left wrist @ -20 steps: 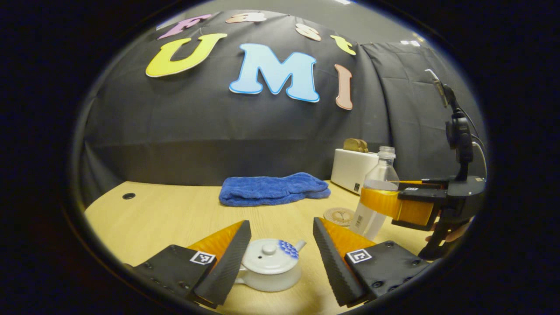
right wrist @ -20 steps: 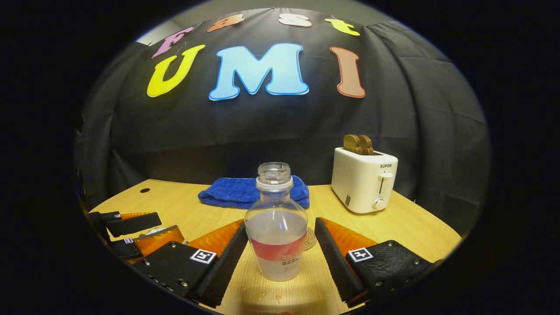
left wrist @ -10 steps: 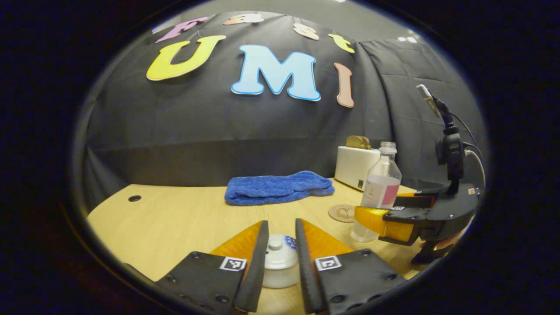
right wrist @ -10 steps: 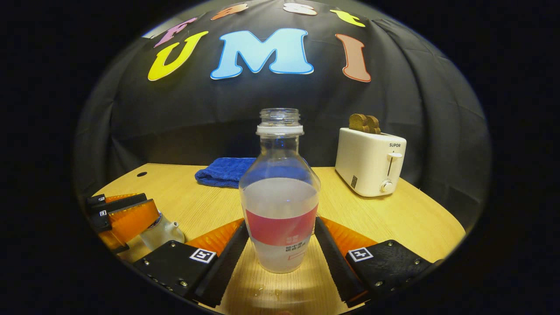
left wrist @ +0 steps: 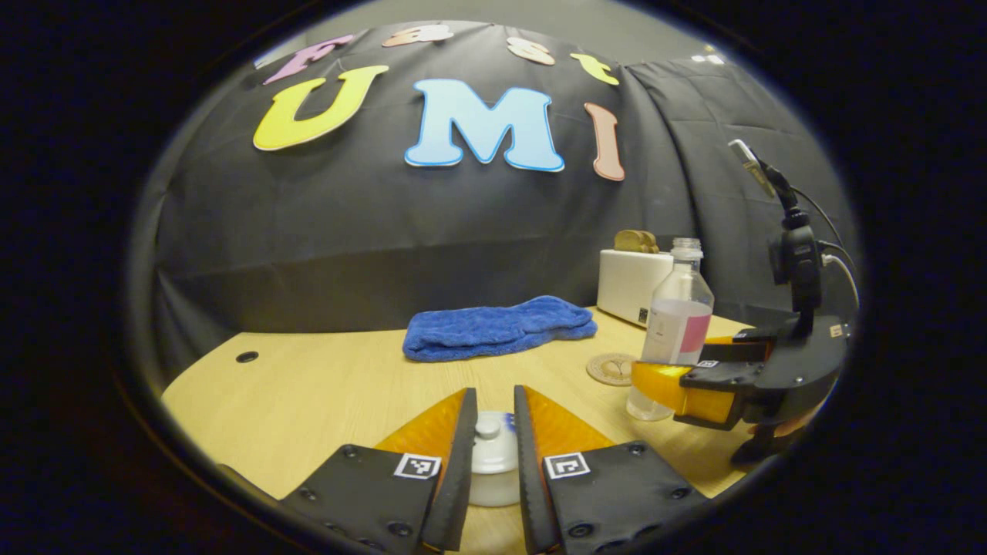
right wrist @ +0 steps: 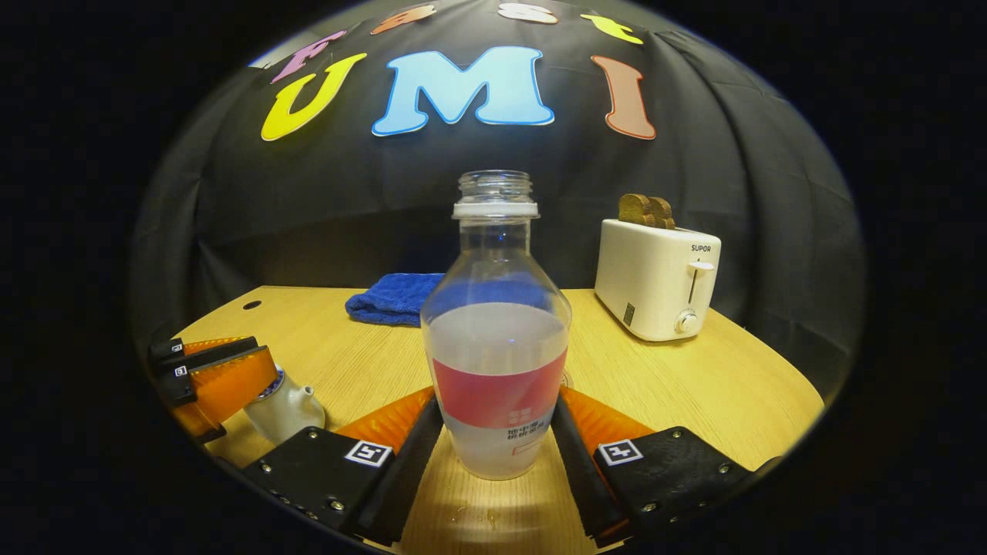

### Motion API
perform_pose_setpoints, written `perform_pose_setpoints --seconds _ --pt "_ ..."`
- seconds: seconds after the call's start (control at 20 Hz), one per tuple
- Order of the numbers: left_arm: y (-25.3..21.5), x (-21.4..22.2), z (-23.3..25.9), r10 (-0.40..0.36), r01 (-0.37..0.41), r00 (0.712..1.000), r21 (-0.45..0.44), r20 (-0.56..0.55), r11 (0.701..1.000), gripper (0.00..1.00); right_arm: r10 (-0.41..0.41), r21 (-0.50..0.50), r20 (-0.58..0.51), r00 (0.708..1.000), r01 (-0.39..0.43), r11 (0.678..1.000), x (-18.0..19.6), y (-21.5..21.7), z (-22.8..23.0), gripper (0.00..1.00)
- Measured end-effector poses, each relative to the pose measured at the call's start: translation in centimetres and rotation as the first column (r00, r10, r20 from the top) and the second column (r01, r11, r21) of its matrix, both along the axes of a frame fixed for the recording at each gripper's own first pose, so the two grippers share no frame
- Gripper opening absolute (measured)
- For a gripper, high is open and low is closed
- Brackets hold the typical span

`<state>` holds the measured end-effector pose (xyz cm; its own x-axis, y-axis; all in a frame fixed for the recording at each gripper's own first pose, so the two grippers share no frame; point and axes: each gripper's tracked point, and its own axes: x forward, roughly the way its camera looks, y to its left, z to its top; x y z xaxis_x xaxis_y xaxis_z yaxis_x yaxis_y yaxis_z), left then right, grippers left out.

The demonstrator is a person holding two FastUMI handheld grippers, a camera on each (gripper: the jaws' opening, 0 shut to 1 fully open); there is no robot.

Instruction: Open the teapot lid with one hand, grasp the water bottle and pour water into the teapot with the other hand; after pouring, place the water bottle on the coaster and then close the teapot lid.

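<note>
The left tool (left wrist: 491, 462) is closed on the knob of the teapot lid (left wrist: 487, 428), the white glazed teapot (right wrist: 284, 408) standing on the tabletop (left wrist: 308, 385). The right tool (right wrist: 493, 455) is clamped on the clear water bottle (right wrist: 495, 339), upright and uncapped. Just beyond the bottle lies a round coaster (left wrist: 611, 368). Open wood-grain surface stretches ahead to a blue towel (left wrist: 497, 327) and white toaster (right wrist: 659, 277).

Your water bottle (right wrist: 494, 331) is clear with a red label band and white collar; your teapot (right wrist: 284, 408) is white — blue patterned lid. Blue towel (left wrist: 497, 327), white toaster (right wrist: 658, 277), light wood-grain table (right wrist: 725, 385).
</note>
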<state>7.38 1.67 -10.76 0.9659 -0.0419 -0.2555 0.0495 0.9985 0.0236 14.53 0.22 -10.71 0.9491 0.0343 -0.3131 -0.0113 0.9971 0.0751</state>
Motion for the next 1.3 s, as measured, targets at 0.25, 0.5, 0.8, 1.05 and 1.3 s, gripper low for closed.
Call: perform_pose_setpoints --seconds 0.25,0.5,0.8,1.05,1.3 --pt "0.7 0.2 0.1 0.041 -0.040 0.999 -0.009 0.020 0.999 0.21 0.002 0.003 -0.002 1.000 -0.002 1.000 -0.1 0.0 -0.1 0.78" --pt "0.6 0.0 0.3 0.038 -0.037 0.999 -0.036 0.030 0.999 0.16 0.005 0.001 -0.001 1.000 -0.005 1.000 -0.2 0.0 0.0 0.77" --pt "0.8 -0.1 1.0 0.038 -0.035 0.998 -0.057 0.052 0.998 0.15 -0.012 -0.033 0.006 1.000 0.012 0.999 -0.4 -0.7 0.2 0.76" --pt "1.0 -1.3 3.4 0.036 -0.028 0.994 -0.074 0.107 0.997 0.15 -0.018 -0.151 0.059 0.998 0.027 0.988 -1.0 -1.0 1.8 0.75" --pt "3.3 -2.2 5.6 0.048 -0.036 0.985 -0.076 0.163 0.996 0.15 -0.031 -0.343 0.049 0.998 0.046 0.938 -1.4 -0.7 1.6 0.75"
